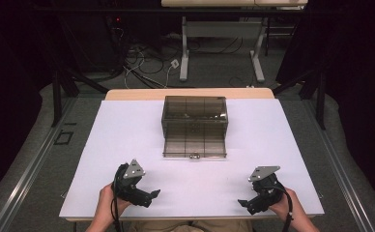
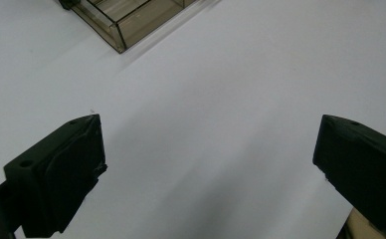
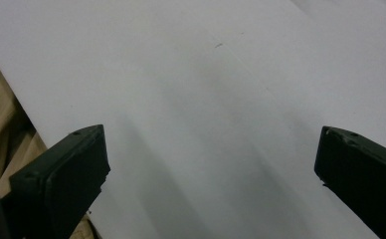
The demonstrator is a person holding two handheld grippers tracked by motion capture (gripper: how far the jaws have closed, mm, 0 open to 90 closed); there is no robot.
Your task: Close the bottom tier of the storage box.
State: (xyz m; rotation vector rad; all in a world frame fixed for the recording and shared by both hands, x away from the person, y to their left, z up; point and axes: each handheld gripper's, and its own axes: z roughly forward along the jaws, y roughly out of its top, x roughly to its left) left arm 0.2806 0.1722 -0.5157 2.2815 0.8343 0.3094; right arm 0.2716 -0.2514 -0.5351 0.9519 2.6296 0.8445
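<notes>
A broad white tabletop (image 1: 127,130) carries a single thing: a smoke-tinted clear plastic compartment box (image 1: 194,126) with its lid swung up at the back, set on the midline toward the far edge. We see its long axis running left to right across the tabletop, the open tray facing the person, a small latch at the front rim.

Near the front edge, well apart from the box, a person's hands hold two black tongs. The left tongs (image 1: 152,194) sit forward and left of centre; the right tongs (image 1: 243,204) sit at the right, a little closer to the near edge. Both point inward, toward each other, rather than at the box. In the left gripper view, the left tongs (image 2: 208,149) stand wide open over bare white surface, with a corner of the box (image 2: 124,25) at upper left. In the right gripper view, the right tongs (image 3: 211,154) gape just as wide, holding nothing.

We judge the box lies ahead of both, slightly nearer the left tongs.
</notes>
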